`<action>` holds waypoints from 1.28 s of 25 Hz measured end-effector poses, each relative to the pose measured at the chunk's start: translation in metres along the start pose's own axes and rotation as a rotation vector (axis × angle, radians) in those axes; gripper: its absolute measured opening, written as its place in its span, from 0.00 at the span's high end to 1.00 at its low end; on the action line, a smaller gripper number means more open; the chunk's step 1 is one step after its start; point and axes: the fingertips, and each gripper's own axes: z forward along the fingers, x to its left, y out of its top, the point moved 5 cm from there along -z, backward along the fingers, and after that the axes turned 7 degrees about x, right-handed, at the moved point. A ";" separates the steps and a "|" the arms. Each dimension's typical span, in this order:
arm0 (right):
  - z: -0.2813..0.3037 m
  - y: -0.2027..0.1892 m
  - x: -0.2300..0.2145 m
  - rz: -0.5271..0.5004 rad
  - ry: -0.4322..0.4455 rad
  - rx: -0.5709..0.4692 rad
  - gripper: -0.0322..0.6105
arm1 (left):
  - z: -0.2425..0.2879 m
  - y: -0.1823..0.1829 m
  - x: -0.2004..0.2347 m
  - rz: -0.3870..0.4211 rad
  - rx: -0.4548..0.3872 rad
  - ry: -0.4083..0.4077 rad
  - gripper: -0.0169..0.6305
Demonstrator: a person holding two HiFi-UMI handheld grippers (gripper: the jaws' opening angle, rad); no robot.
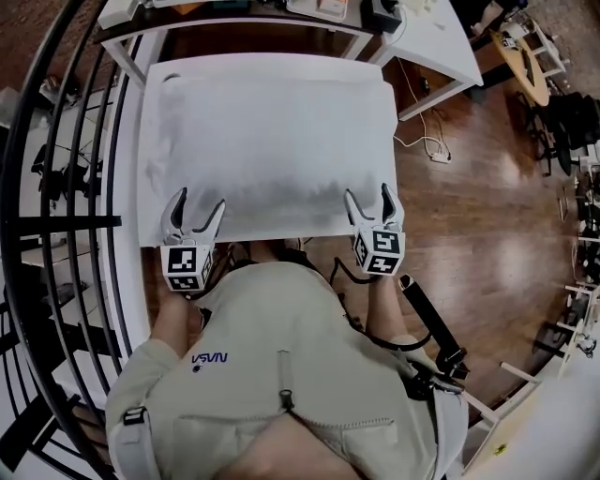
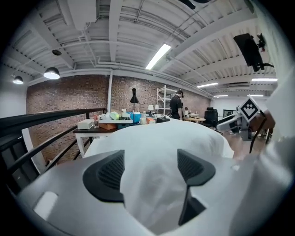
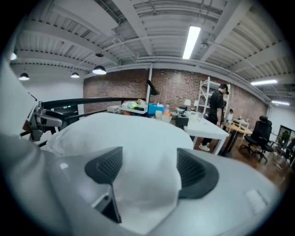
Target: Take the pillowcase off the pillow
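A white pillow in its pillowcase (image 1: 267,141) lies flat on a table and covers most of its top. My left gripper (image 1: 200,202) stands open at the pillow's near left corner, its jaws on either side of the near edge. My right gripper (image 1: 367,195) stands open at the near right corner in the same way. In the left gripper view the white fabric (image 2: 161,138) bulges up between the spread pads (image 2: 108,173) of the left gripper (image 2: 151,170). The right gripper view shows a fold of the pillowcase (image 3: 124,133) lying between the wide-apart jaws of the right gripper (image 3: 150,170).
A black railing (image 1: 56,216) runs along the left. A white desk (image 1: 281,23) with clutter stands behind the pillow's table. Cables and a power strip (image 1: 439,155) lie on the wooden floor at right. A person (image 3: 215,115) stands far off by shelves.
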 end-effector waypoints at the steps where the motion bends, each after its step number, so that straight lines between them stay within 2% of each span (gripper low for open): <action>1: 0.003 -0.005 -0.006 -0.005 0.012 0.020 0.37 | 0.001 -0.004 -0.002 -0.011 0.017 0.009 0.39; 4: 0.009 -0.018 -0.018 -0.027 0.048 0.051 0.37 | 0.003 -0.014 -0.010 -0.015 0.053 0.042 0.38; 8: 0.025 -0.037 -0.012 -0.119 0.105 0.095 0.37 | 0.018 -0.029 -0.019 -0.025 0.099 0.069 0.37; 12: 0.042 -0.047 -0.004 -0.179 0.100 0.106 0.37 | 0.043 -0.048 -0.021 -0.002 0.157 0.085 0.37; 14: 0.046 -0.047 -0.003 -0.196 0.098 0.097 0.41 | 0.052 -0.051 -0.023 0.015 0.172 0.082 0.39; 16: 0.045 -0.041 -0.001 -0.228 0.104 0.066 0.53 | 0.059 -0.048 -0.026 0.043 0.172 0.072 0.45; 18: 0.040 -0.033 0.001 -0.241 0.087 0.025 0.69 | 0.056 -0.039 -0.028 0.078 0.162 0.068 0.60; 20: 0.031 -0.025 0.000 -0.212 0.076 0.004 0.93 | 0.044 -0.028 -0.029 0.078 0.136 0.074 0.81; 21: 0.026 -0.019 -0.001 -0.192 0.085 -0.002 0.93 | 0.038 -0.021 -0.028 0.062 0.114 0.077 0.90; 22: 0.022 -0.011 -0.003 -0.177 0.095 -0.011 0.93 | 0.033 -0.013 -0.026 0.043 0.091 0.076 0.95; 27: -0.004 0.041 -0.014 -0.127 0.129 -0.077 0.94 | 0.005 0.050 -0.020 -0.004 0.006 0.005 0.95; 30: -0.027 0.074 -0.020 -0.111 0.155 -0.075 0.94 | -0.019 0.097 -0.021 0.045 -0.008 -0.058 0.95; 32: -0.041 0.091 -0.023 -0.118 0.176 -0.055 0.94 | -0.035 0.119 -0.023 0.077 0.013 -0.102 0.95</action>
